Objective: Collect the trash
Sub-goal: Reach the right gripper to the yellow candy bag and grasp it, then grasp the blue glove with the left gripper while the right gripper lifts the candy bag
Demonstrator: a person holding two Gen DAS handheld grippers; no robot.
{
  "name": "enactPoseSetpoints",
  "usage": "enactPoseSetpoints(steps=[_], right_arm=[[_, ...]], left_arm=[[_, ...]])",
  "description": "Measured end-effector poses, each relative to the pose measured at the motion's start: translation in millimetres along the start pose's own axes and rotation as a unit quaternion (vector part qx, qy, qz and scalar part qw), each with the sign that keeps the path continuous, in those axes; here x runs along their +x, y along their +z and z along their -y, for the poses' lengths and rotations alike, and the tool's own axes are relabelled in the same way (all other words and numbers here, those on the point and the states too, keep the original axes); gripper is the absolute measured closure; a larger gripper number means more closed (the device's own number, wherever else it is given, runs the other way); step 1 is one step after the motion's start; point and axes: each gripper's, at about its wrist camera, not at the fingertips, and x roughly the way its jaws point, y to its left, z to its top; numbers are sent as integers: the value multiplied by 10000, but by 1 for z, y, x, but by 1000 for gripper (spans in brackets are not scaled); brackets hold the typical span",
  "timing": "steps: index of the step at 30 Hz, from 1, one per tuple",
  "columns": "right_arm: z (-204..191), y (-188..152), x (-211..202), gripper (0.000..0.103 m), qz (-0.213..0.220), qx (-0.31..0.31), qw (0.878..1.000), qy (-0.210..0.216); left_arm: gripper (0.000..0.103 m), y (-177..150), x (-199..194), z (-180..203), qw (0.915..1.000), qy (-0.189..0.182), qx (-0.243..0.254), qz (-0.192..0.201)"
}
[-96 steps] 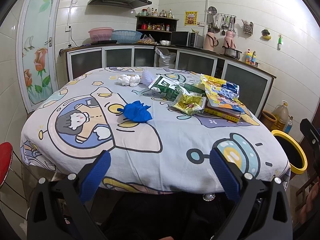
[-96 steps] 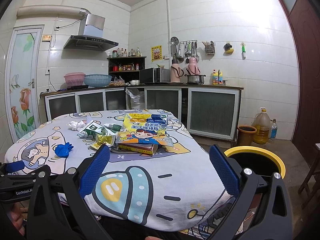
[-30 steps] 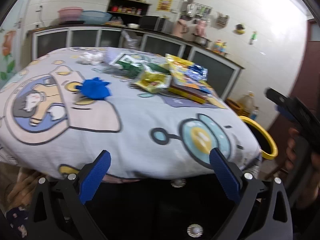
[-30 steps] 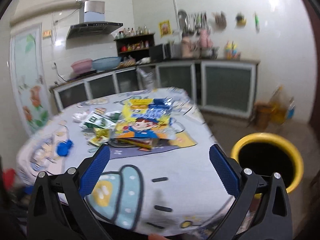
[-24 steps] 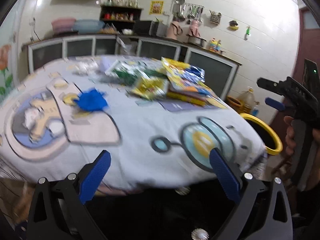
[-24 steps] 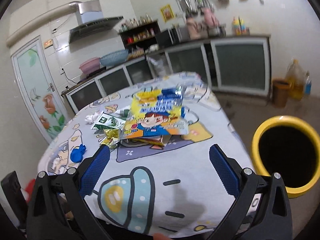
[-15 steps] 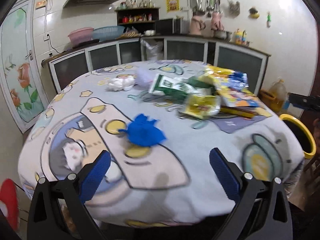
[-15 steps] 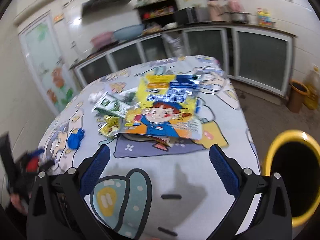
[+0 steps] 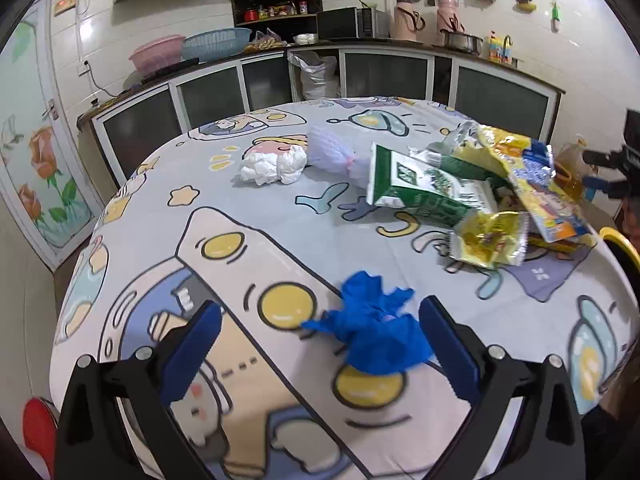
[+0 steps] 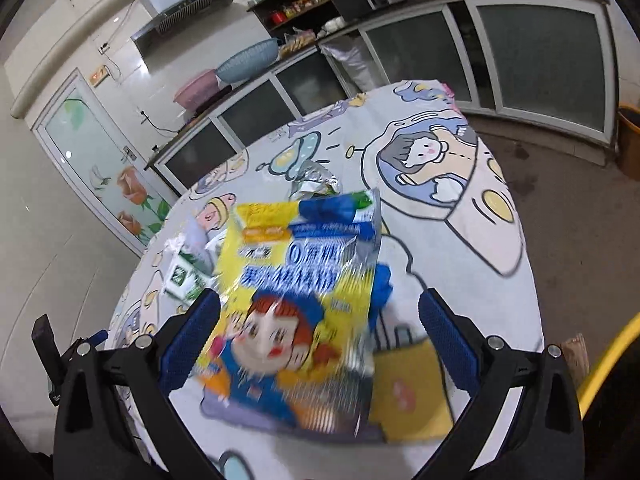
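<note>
A crumpled blue glove lies on the cartoon tablecloth, between the tips of my open left gripper, nearer the right finger. My open right gripper hovers over a big yellow-and-blue snack bag with a cartoon face; the bag lies between its fingers and is not clamped. Other trash in the left wrist view: a green-and-white carton, a small yellow wrapper, white crumpled tissue and a pale net bag.
A yellow-rimmed bin stands at the table's right side, its rim also in the left wrist view. Kitchen cabinets run along the back wall. A red stool sits low at the left.
Both grippers have moved forward and down over the table. The left now brackets the blue glove; the right has closed in over the snack bag.
</note>
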Motion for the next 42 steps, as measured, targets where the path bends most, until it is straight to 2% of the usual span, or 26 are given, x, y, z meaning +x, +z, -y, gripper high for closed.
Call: enactPoseSetpoints(steps=[6,10,14,20,22,23,24,25,26,27,29,30,32,38,42], right_arm=[[4,22,36,8,-226,-107,9995,-173],[15,31,52,8,-269,50,9995,-175],[16,33,67,8,-446,-34,9989,-148],[11,33,74,24,-538,-137,9984,-135],[9,32,76,37,-594,-218,9979,-160],[8,32,77,48,-612,-267,9975,-225],[6,31,79,55,-629,-337,9970,-303],[6,30,80,58,-642,-347,9969,-279],[6,30,80,66,-650,-317,9972,-209],[7,30,79,74,-635,-280,9974,-176],[8,32,70,85,-497,-138,9987,-46],[6,33,64,90,-440,-120,9990,32],[2,35,52,94,-334,-137,9993,134],[-18,36,13,97,-28,-281,9990,342],[-30,37,-8,98,196,-382,9986,294]], left_arm=[[8,7,29,-5,9975,-592,-82,-367],[8,9,52,2,9967,-576,57,-575],[8,14,66,8,9941,-836,96,-682],[8,10,89,19,9890,-1088,192,-986],[8,9,91,24,9896,-1009,320,-977],[12,10,92,25,9896,-1005,344,-967],[23,11,92,26,9897,-1022,348,-943],[30,13,92,27,9895,-1051,339,-929],[49,14,92,27,9894,-1061,328,-934],[75,15,92,28,9896,-1037,315,-943],[94,18,93,24,9894,-1025,151,-1020],[98,20,91,22,9879,-1144,31,-1044],[98,20,82,21,9874,-1230,-15,-994],[99,27,43,13,9878,-1437,-219,-555],[99,31,23,10,9883,-1454,-290,-349]])
